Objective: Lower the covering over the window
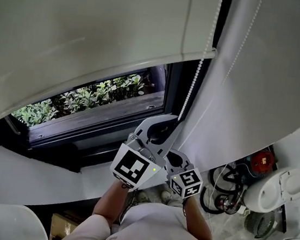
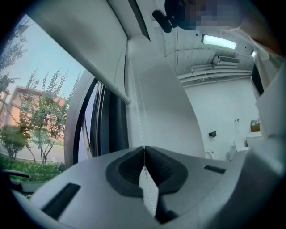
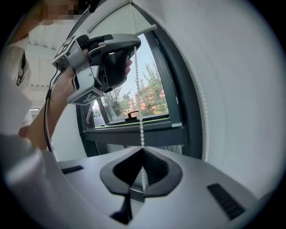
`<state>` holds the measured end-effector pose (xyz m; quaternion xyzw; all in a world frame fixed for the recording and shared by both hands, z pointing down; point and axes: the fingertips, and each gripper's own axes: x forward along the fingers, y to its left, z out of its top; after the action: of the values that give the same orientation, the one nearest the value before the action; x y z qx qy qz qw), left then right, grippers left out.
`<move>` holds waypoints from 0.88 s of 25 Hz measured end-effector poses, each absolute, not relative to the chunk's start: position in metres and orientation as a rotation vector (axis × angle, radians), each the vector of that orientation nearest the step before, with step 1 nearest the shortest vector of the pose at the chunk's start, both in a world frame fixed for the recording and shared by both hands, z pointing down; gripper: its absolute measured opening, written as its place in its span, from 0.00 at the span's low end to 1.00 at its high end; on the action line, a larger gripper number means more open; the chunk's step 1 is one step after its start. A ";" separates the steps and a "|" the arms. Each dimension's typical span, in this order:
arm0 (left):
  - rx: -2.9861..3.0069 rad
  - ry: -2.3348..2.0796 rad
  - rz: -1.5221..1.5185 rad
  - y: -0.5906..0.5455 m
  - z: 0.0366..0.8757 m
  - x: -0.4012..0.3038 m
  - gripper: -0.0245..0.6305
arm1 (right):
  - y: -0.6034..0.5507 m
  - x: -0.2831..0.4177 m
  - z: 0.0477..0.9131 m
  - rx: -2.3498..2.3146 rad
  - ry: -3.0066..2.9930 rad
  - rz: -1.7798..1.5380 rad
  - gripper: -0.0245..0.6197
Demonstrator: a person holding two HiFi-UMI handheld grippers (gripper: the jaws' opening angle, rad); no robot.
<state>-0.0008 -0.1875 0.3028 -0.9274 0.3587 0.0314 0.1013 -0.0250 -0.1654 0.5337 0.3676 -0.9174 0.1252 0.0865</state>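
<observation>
Both pairs of jaws are pressed together on the chain [image 3: 139, 89]. The left gripper [image 2: 144, 148] pinches it higher up, and the right gripper [image 3: 142, 151] pinches the same strand just below. Both are at the right edge of the window [image 1: 86, 105]. The blind [image 1: 96, 27] covers the upper part of the window, and the lower panes show bare under its bottom edge.

The chain looks light, thin and quite limp, so it will carry force only when pulled taut along its own line. Its small round beads give the pads something to catch, but smooth plastic may slip through a weak pinch, and a jerk could snap it. The best hold is probably on the hanging strand at the right of the window, hands close together, drawing steadily downwards. Which strand lowers the blind cannot be told from here. The blind itself seems soft cloth, light, with a stiffer bottom edge.

Count: one window, one blind, one chain showing two strands at the window's right, and two grippers.
</observation>
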 end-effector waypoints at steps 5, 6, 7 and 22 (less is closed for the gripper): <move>-2.798 1.076 0.064 -0.186 0.330 0.000 0.06 | -0.162 -0.028 0.557 1.079 -2.699 0.425 0.03; -2.801 1.080 0.061 -0.187 0.334 0.000 0.06 | -0.162 -0.028 0.562 1.076 -2.691 0.436 0.03; -2.803 1.085 0.059 -0.188 0.338 -0.001 0.06 | -0.162 -0.027 0.567 1.075 -2.684 0.446 0.03; -2.886 1.145 -0.033 -0.190 0.402 -0.003 0.06 | -0.165 -0.026 0.630 1.048 -2.570 0.546 0.03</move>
<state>-0.0034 -0.1896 0.4017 -0.9293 0.3687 -0.0107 0.0183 -0.0256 -0.1648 0.6295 0.3658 -0.8976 0.1905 0.1557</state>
